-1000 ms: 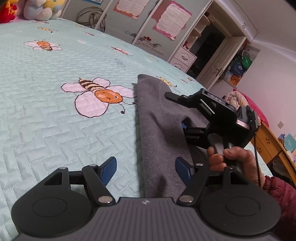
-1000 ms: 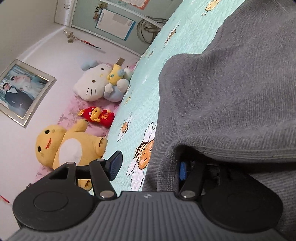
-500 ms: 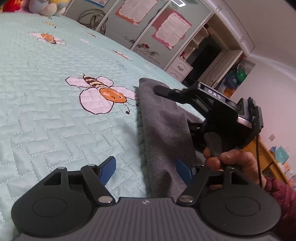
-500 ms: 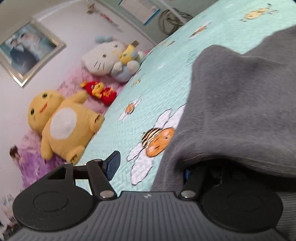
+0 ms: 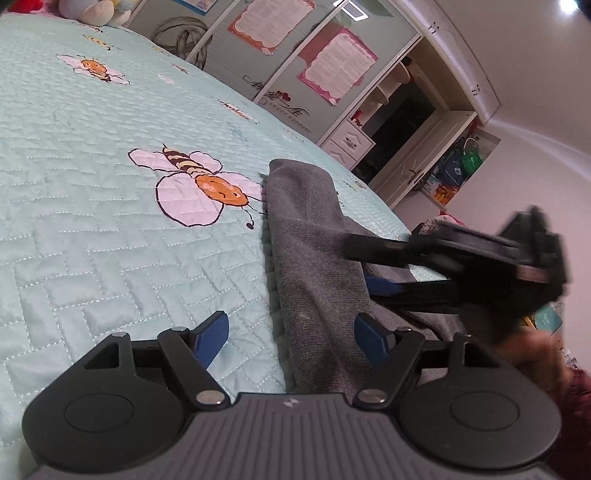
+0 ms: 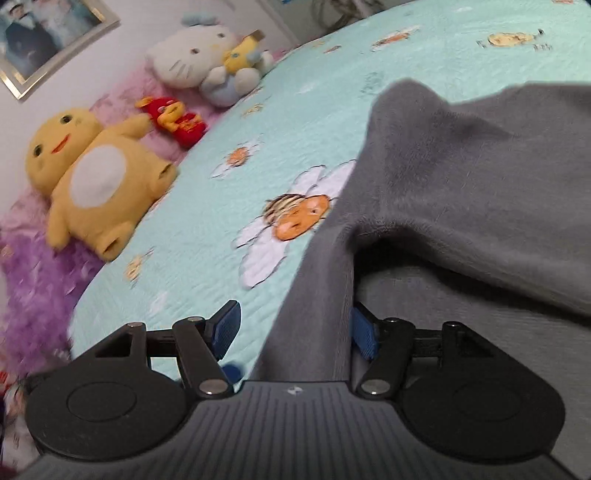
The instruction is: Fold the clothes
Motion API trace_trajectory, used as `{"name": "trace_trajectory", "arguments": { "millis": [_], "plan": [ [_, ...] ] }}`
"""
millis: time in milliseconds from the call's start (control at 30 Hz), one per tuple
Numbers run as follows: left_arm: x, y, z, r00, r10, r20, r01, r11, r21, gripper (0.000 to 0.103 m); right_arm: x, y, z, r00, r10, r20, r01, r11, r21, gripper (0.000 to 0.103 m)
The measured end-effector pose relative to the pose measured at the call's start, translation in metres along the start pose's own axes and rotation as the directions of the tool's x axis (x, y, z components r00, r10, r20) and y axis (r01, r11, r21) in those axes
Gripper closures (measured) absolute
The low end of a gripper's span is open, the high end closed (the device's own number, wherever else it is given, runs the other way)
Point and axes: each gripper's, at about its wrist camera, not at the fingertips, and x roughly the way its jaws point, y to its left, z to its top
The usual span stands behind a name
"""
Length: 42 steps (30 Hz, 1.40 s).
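A bed fills both views, covered by a pale green quilted bedspread [image 5: 110, 229] stitched in a herringbone pattern and printed with cartoon bees [image 5: 199, 184]. Beyond it stands a wardrobe [image 5: 295, 62] with pink notices stuck on its doors, and an open doorway further right. At the head of the bed, on a pink and purple cover, lie a yellow plush toy [image 6: 92, 177], a white cat plush [image 6: 192, 55] and a small red toy [image 6: 173, 118]; a framed photo [image 6: 48, 33] hangs above. A grey garment [image 5: 310, 266] lies on the bedspread beside one bee, its near edge between the spread fingers of the left gripper [image 5: 291, 336]. The right gripper [image 6: 295, 328] is spread too, a fold of the garment [image 6: 461, 177] lying between its fingers.
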Motion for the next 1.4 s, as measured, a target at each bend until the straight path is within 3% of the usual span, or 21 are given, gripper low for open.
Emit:
{"name": "trace_trajectory", "arguments": {
  "millis": [133, 267, 400, 467, 500, 567, 700, 767, 867, 1100, 1300, 1400],
  "plan": [
    [0.001, 0.002, 0.0, 1.0, -0.015, 0.005, 0.015, 1.0, -0.004, 0.021, -0.024, 0.005, 0.038, 0.996, -0.001, 0.091, 0.01, 0.995, -0.1, 0.038],
    [0.001, 0.004, 0.0, 0.999, -0.034, 0.008, 0.035, 0.999, -0.01, 0.019, 0.021, -0.017, 0.089, 0.985, -0.117, 0.126, 0.138, 0.975, -0.175, 0.038],
    [0.002, 0.006, 0.001, 0.999, -0.051, 0.011, 0.051, 0.999, -0.015, 0.017, 0.065, -0.039, 0.138, 0.96, -0.227, 0.166, 0.263, 0.934, -0.243, 0.039],
    [0.003, 0.006, 0.001, 0.998, -0.056, 0.012, 0.057, 0.998, -0.016, 0.016, 0.082, -0.048, 0.14, 0.956, -0.264, 0.13, 0.291, 0.915, -0.28, 0.042],
    [0.003, 0.006, 0.001, 0.998, -0.059, 0.013, 0.059, 0.998, -0.016, 0.016, 0.085, -0.046, 0.136, 0.958, -0.262, 0.118, 0.286, 0.909, -0.304, 0.052],
    [0.003, 0.007, 0.001, 0.998, -0.063, 0.014, 0.063, 0.998, -0.017, 0.015, 0.092, -0.043, 0.13, 0.961, -0.259, 0.093, 0.275, 0.894, -0.353, 0.061],
    [0.003, 0.007, 0.001, 0.998, -0.066, 0.015, 0.066, 0.998, -0.013, 0.014, 0.104, -0.036, 0.118, 0.965, -0.257, 0.045, 0.249, 0.861, -0.443, 0.064],
    [0.004, 0.007, 0.001, 0.998, -0.067, 0.016, 0.067, 0.998, -0.013, 0.014, 0.11, -0.041, 0.123, 0.966, -0.255, 0.034, 0.245, 0.872, -0.423, 0.067],
    [0.004, 0.008, 0.001, 0.997, -0.069, 0.017, 0.069, 0.998, -0.014, 0.014, 0.11, -0.051, 0.126, 0.973, -0.228, 0.039, 0.228, 0.912, -0.341, 0.094],
    [0.004, 0.008, 0.0, 0.997, -0.072, 0.019, 0.072, 0.997, -0.014, 0.013, 0.107, -0.069, 0.131, 0.98, -0.185, 0.076, 0.195, 0.967, -0.16, 0.095],
    [0.004, 0.009, 0.001, 0.997, -0.073, 0.02, 0.073, 0.997, -0.014, 0.013, 0.105, -0.084, 0.134, 0.981, -0.162, 0.11, 0.164, 0.986, -0.014, 0.095],
    [0.004, 0.009, 0.001, 0.997, -0.071, 0.019, 0.072, 0.997, -0.013, 0.013, 0.11, -0.078, 0.128, 0.971, -0.214, 0.104, 0.225, 0.968, -0.113, 0.086]
  ]
}}
